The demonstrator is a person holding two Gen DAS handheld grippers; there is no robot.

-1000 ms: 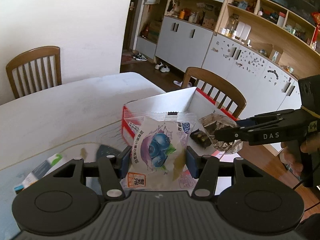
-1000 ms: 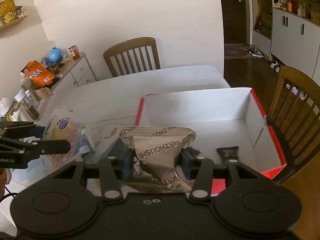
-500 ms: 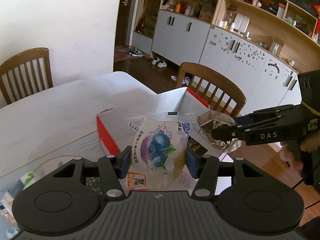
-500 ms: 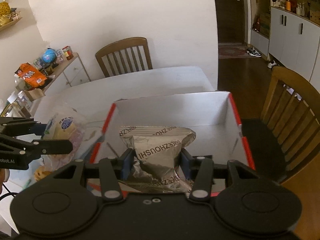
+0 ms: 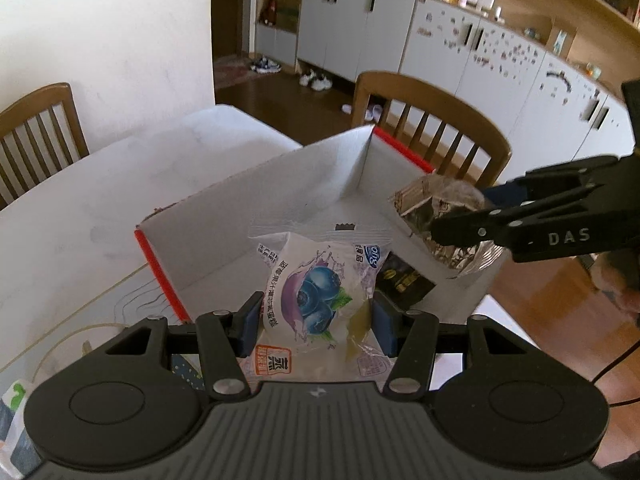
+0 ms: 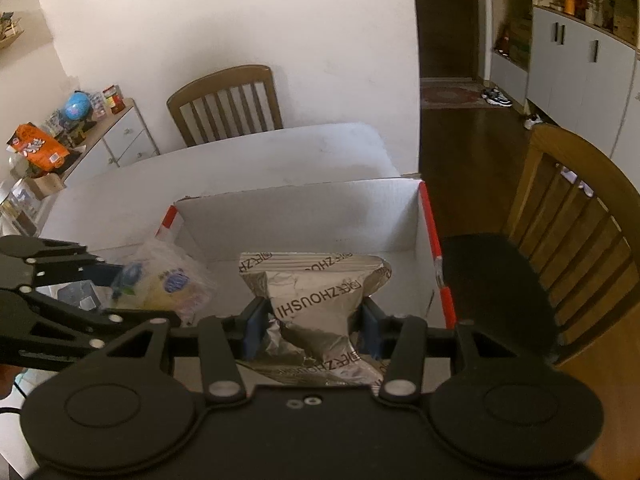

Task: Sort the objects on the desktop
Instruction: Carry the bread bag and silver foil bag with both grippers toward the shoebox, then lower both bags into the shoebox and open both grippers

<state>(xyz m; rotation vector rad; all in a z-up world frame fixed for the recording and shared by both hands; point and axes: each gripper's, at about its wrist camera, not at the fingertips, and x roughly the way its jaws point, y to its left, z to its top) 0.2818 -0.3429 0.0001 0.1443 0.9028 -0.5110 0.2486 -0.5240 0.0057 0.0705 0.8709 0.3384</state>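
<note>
My left gripper (image 5: 316, 312) is shut on a clear blueberry snack packet (image 5: 316, 288) and holds it over the near edge of the white box with red rims (image 5: 280, 184). My right gripper (image 6: 310, 320) is shut on a silver foil snack bag (image 6: 316, 296) and holds it above the same box (image 6: 320, 216). The silver bag (image 5: 436, 216) and the right gripper's fingers (image 5: 520, 228) also show in the left wrist view, on the right over the box. A small dark packet (image 5: 404, 280) lies on the box floor. The blueberry packet (image 6: 168, 280) shows left in the right wrist view.
The box stands on a white table (image 5: 120, 200). One wooden chair (image 5: 432, 120) stands beyond the box, another (image 6: 228, 104) at the table's far side. Loose packets (image 5: 16, 400) lie on the table at the left. A side cabinet (image 6: 100, 128) holds clutter.
Both grippers have moved forward over the box with their packets still held. The box now fills the middle of both views.
</note>
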